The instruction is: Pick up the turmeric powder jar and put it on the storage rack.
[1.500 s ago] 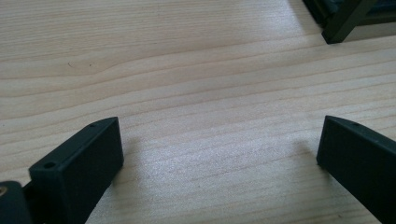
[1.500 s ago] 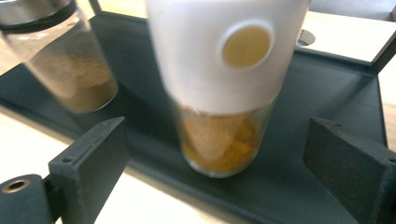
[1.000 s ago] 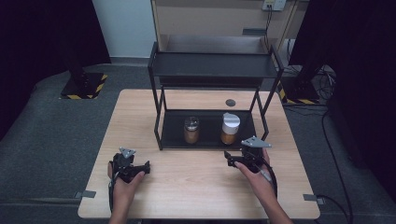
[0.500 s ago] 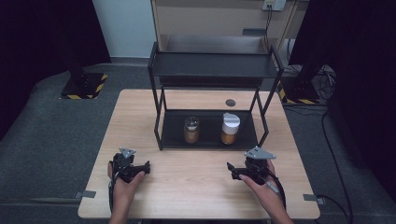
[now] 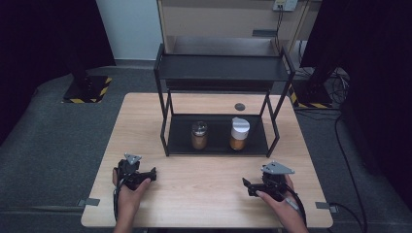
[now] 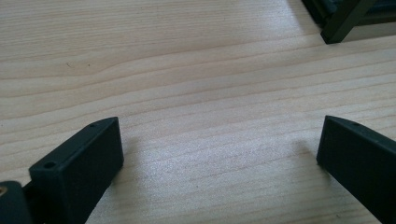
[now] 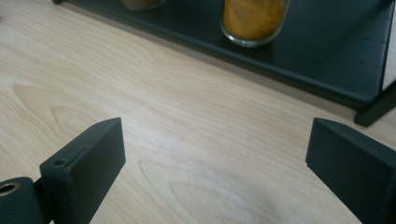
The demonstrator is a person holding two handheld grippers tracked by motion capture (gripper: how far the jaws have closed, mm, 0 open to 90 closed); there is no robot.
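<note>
A black two-tier rack (image 5: 221,73) stands at the back of the wooden table (image 5: 204,182). On its lower shelf (image 7: 322,70) are two glass jars of brownish-orange powder: one with a dark lid (image 5: 199,134) on the left, one with a white lid (image 5: 239,133) on the right, whose base (image 7: 254,21) is in the right gripper view. My left gripper (image 5: 152,174) rests open near the front left, with bare wood between its jaws (image 6: 219,140). My right gripper (image 5: 247,186) sits open near the front right, nothing between its jaws (image 7: 215,154).
A small dark round mark (image 5: 239,106) lies on the table behind the rack. A rack foot (image 6: 348,21) appears at the top right of the left gripper view. Grey floor surrounds the table, with cables (image 5: 340,145) at the right.
My right gripper has drawn back from in front of the rack toward the table's front edge. The left gripper has stayed put.
</note>
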